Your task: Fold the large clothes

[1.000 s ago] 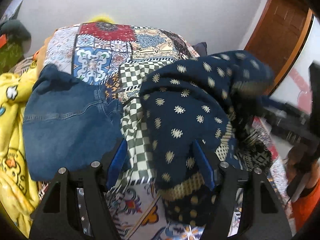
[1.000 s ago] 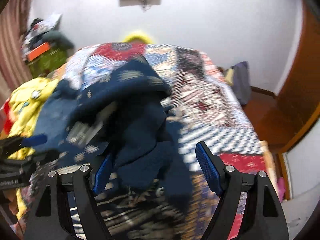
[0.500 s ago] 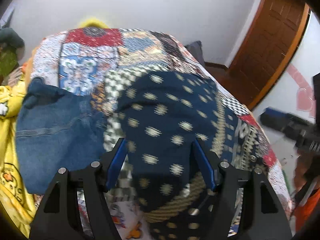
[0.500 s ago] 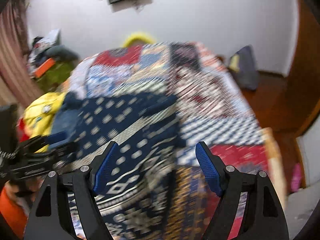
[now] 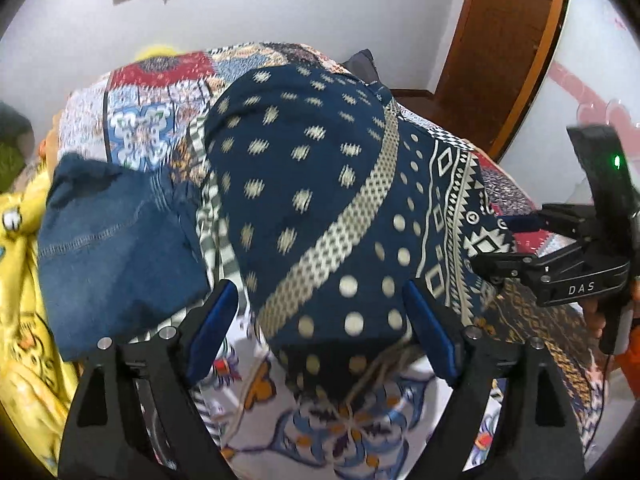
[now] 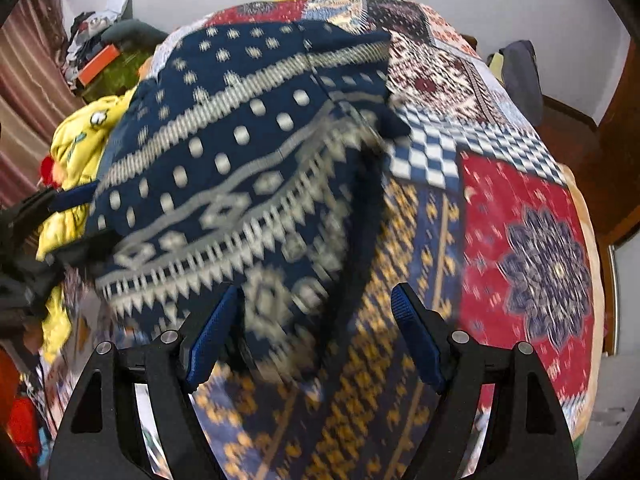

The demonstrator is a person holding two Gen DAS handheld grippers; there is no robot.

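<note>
A large navy cloth with cream dots, bands and zigzags (image 5: 316, 208) lies spread flat on the patchwork bed; it also shows in the right wrist view (image 6: 248, 168). My left gripper (image 5: 320, 328) is open, its blue pads either side of the cloth's near edge, holding nothing. My right gripper (image 6: 316, 336) is open over the cloth's near right part, empty. The right gripper also shows in the left wrist view (image 5: 560, 256) at the cloth's right edge.
Folded blue jeans (image 5: 116, 240) lie left of the cloth. A yellow printed blanket (image 5: 20, 272) is heaped at the bed's left side. The patchwork bedspread (image 6: 520, 220) covers the bed. A wooden door (image 5: 504, 40) stands at the right.
The navy cloth was bunched and held up in the air; now it lies spread flat on the bed. Both grippers have let go and pulled back toward its near edge.
</note>
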